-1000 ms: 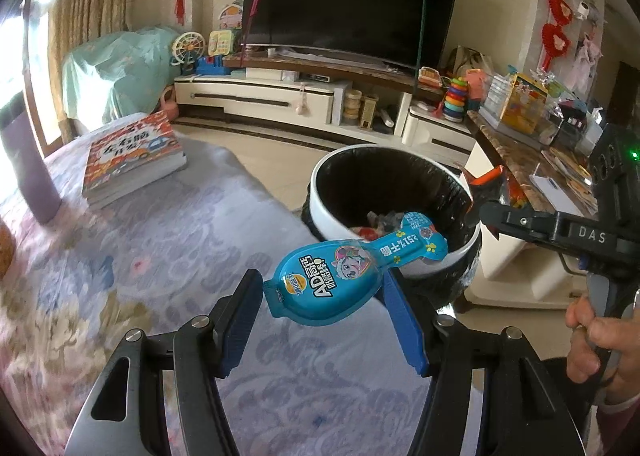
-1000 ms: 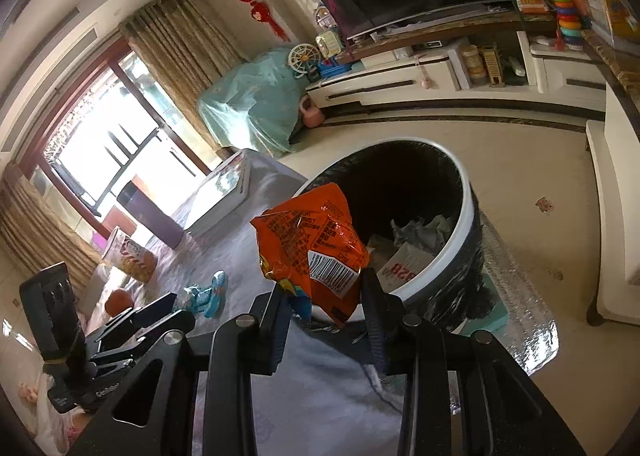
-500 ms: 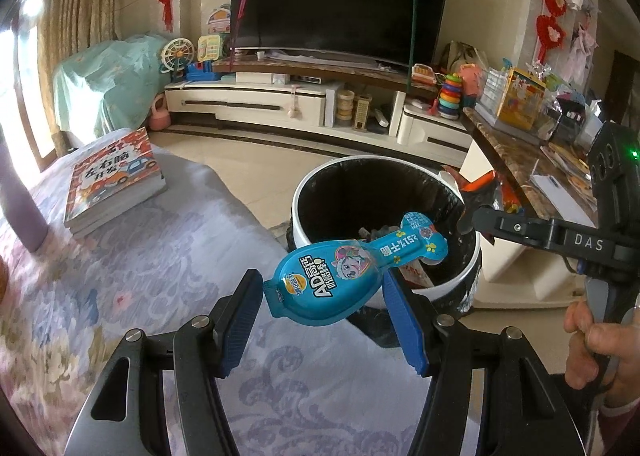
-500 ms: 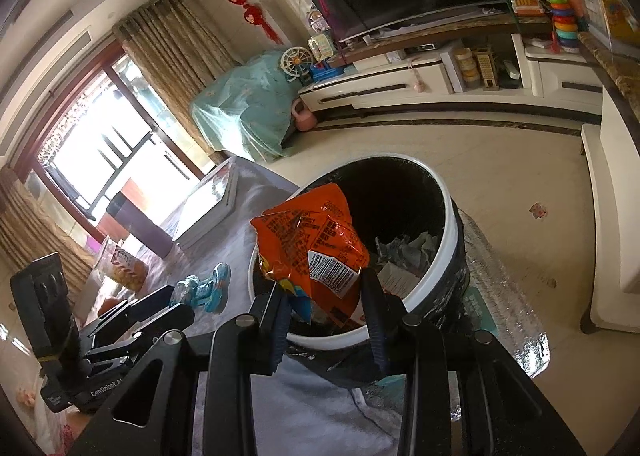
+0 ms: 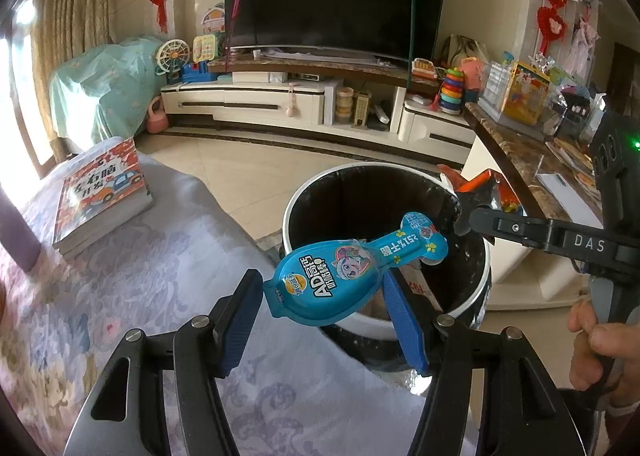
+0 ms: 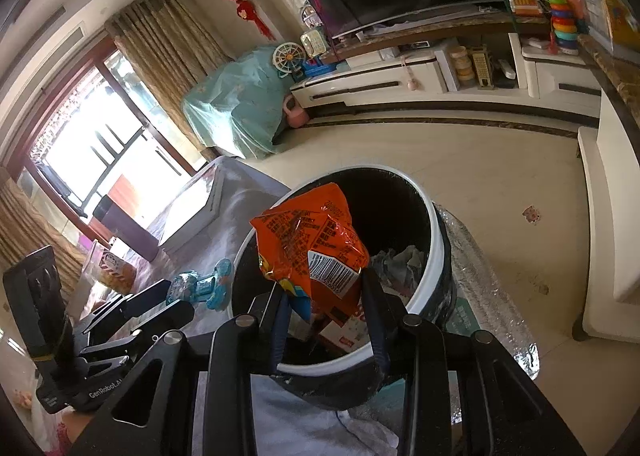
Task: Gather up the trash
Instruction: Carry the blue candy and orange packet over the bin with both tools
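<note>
Now both tools have drifted sideways toward the bin [image 5: 386,252]: a second ago its rim sat further off in both wrist views, and it now lies right under the held trash. To my eye the carry is nearly over and the release is what remains; neither piece has been let go yet.

The left tool [image 5: 320,296] stands at a middling opening, its blue pads pressed on the round end of the blue pack [image 5: 344,274]. The pack's narrow tail reaches out over the bin's near rim, so most of it still hangs above the edge between the tabletop [image 5: 140,276] and the bin's mouth. Its grip has not changed.

The right tool [image 6: 324,296] is closed narrow on the lower corner of the orange bag [image 6: 308,244], which stands up crumpled between the pads. The bag hangs over the bin's [image 6: 436,256] dark opening, with paper scraps visible inside beyond it. This one looks better placed for a drop than the blue pack, which I judge needs a little more reach forward, lest it catch on the rim or slide back onto the cloth.
</note>
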